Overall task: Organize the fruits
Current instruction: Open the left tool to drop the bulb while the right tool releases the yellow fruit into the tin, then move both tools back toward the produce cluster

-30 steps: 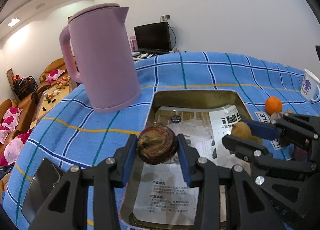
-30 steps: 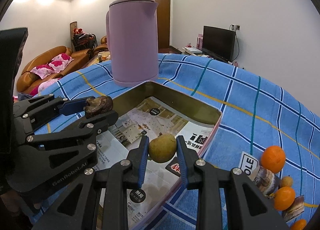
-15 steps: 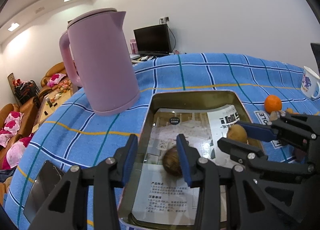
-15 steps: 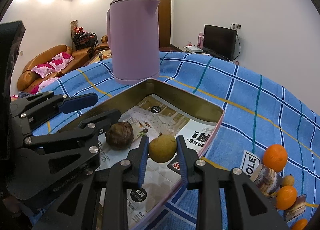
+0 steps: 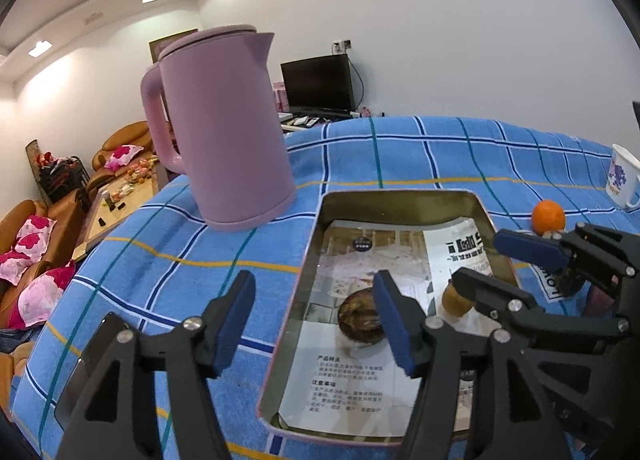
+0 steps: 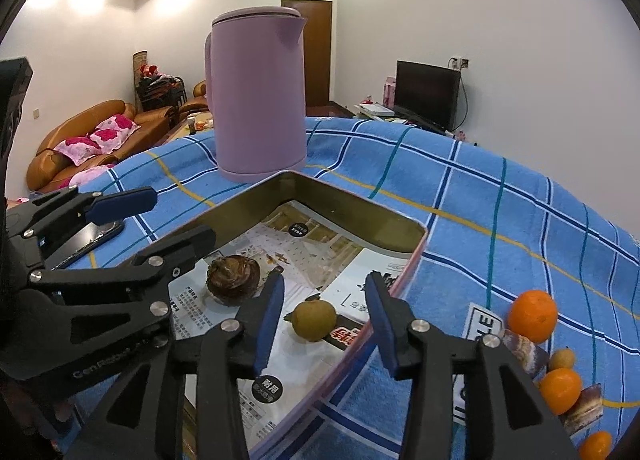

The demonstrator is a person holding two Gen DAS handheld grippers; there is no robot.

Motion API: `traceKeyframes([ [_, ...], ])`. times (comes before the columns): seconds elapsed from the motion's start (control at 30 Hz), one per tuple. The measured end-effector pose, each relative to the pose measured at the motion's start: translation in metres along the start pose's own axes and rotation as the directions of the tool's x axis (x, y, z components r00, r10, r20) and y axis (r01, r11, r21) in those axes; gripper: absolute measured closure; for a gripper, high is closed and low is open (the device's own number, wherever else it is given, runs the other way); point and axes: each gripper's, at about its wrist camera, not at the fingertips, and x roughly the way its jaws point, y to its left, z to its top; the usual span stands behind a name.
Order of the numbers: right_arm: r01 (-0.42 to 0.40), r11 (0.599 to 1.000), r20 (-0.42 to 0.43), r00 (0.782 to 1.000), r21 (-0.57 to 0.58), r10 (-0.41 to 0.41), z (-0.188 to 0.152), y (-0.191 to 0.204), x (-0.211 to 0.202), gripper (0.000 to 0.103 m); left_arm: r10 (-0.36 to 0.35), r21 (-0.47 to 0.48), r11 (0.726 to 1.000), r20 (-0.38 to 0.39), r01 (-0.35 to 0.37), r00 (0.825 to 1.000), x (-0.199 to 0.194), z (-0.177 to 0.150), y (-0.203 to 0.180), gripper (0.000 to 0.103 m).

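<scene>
A paper-lined metal tray [image 5: 316, 252] [image 6: 352, 204] lies on the blue checked cloth. A dark brown fruit [image 5: 358, 318] [image 6: 232, 278] and a yellow-green fruit [image 6: 314, 320] [image 5: 454, 300] rest in it. My left gripper [image 5: 316, 324] is open and empty above the tray's left rim, the brown fruit just inside its right finger. My right gripper [image 6: 324, 318] is open, with the yellow-green fruit lying loose between its fingers. More oranges [image 6: 532, 316] and small fruits [image 6: 562, 358] lie on the cloth to the right.
A tall pink kettle [image 5: 224, 124] [image 6: 256, 96] stands behind the tray's far left corner. A phone [image 5: 86, 364] lies on the cloth at the left. A white mug [image 5: 622, 176] stands far right. One orange [image 5: 548, 216] lies beyond the tray.
Both grippers opened. The left dropped the brown fruit into the tray first; the right then let go of the yellow-green fruit, which now lies on the paper.
</scene>
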Motion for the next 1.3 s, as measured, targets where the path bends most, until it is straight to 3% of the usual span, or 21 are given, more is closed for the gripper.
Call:
traceKeyframes([
  [0.07,0.010,1.000,0.009,1.000,0.002,-0.010,0.000,-0.001,-0.005,0.055,0.005,-0.013,1.000,0.009,-0.005,1.000,-0.004,0.001,0.002,0.028],
  [0.3,0.063,0.998,0.024,0.998,0.009,-0.063,-0.008,-0.014,-0.043,0.050,-0.051,-0.027,0.998,0.064,0.053,0.997,-0.031,0.007,-0.007,0.025],
  [0.47,0.112,0.992,0.008,0.994,0.063,-0.113,-0.030,-0.044,-0.074,0.045,-0.122,-0.004,0.992,0.102,0.124,0.987,-0.050,0.008,-0.034,0.008],
  [0.53,0.158,0.984,-0.006,0.987,0.085,-0.158,-0.044,-0.062,-0.087,0.041,-0.150,0.025,0.989,0.104,0.148,0.983,-0.055,0.008,-0.049,0.008],
  [0.8,0.284,0.930,-0.043,0.958,0.232,-0.282,-0.083,-0.130,-0.126,0.041,-0.279,0.126,0.954,0.060,0.270,0.958,-0.060,0.002,-0.121,0.008],
  [1.1,0.350,0.884,-0.083,0.936,0.311,-0.341,-0.104,-0.161,-0.133,0.040,-0.385,0.171,0.907,-0.039,0.386,0.922,-0.056,-0.007,-0.172,0.009],
  [1.2,0.350,0.872,-0.094,0.936,0.343,-0.339,-0.108,-0.170,-0.133,0.040,-0.401,0.203,0.891,-0.066,0.405,0.914,-0.052,-0.010,-0.188,0.012],
  [1.3,0.356,0.866,-0.108,0.934,0.351,-0.340,-0.109,-0.174,-0.130,0.040,-0.426,0.203,0.874,-0.113,0.441,0.898,-0.043,-0.011,-0.199,0.023],
])
